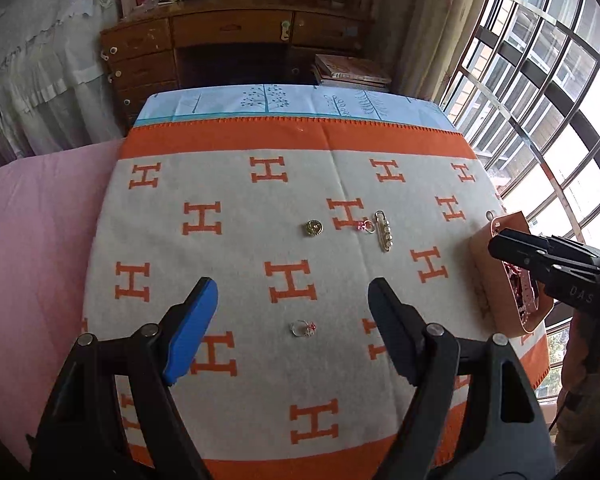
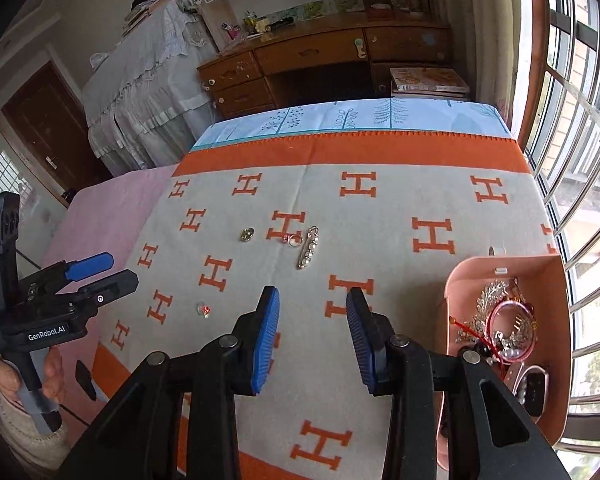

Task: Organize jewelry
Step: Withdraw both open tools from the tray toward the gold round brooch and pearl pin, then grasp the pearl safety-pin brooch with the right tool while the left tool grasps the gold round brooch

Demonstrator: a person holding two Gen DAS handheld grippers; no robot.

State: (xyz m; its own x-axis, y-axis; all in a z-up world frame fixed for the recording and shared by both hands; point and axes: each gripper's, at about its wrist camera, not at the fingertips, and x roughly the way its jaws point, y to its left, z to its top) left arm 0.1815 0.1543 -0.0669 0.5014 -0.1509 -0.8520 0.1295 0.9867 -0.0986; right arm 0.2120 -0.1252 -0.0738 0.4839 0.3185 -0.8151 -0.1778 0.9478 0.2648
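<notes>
Jewelry: 4 pcs loose on blanket, rest in tray.

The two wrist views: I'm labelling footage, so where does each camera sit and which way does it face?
Left wrist: on the left gripper, looking down over the blanket at a small ring; its own open jaws show.
Right wrist: on the right gripper, facing the same way, pink box to its right; its empty jaws and the person's hand show.
Shared: pearl pin, each other's gripper.
</notes>
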